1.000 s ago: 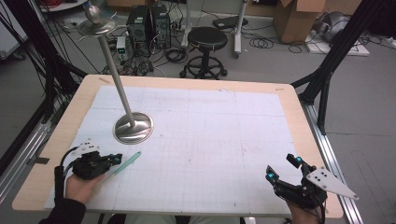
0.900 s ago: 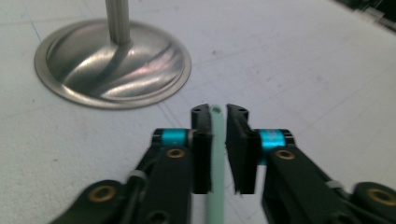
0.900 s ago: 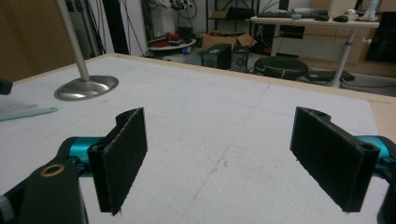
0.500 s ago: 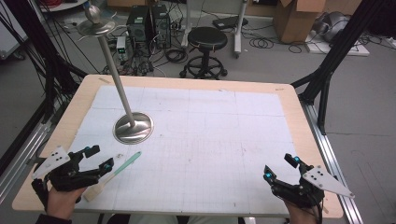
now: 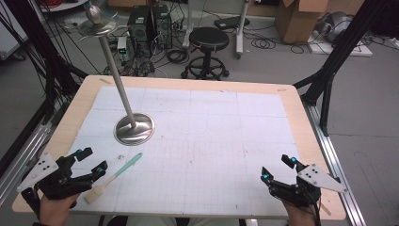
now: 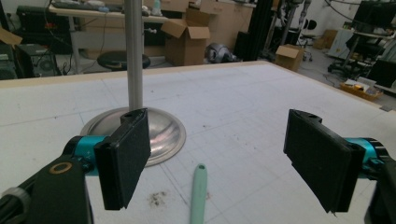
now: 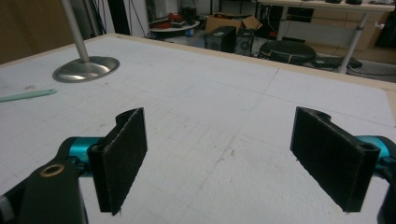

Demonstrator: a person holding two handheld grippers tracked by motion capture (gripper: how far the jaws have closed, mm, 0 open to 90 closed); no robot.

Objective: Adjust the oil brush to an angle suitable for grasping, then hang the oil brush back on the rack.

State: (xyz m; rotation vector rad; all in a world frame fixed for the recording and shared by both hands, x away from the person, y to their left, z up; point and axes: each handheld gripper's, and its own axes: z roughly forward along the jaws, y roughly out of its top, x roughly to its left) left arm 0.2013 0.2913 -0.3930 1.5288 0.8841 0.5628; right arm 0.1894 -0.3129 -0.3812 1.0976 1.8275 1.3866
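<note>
A wood-edged counter (image 5: 301,108) under a white gridded mat is sitting in a cluttered lab. One mint-green brush (image 5: 113,177) is lying at seven o'clock, one steel pole stand (image 5: 134,128) at ten. Left gripper (image 5: 84,162) and right gripper (image 5: 278,168) are both holding their fingers wide, gripping nothing.

A grey floor (image 5: 367,94) is stretching beyond the wooden table (image 5: 301,117). A black round stool (image 5: 208,40) is standing at the far side, black computer towers (image 5: 148,23) sitting left of it and a cardboard box (image 5: 296,21) resting far right amid trailing cables.
</note>
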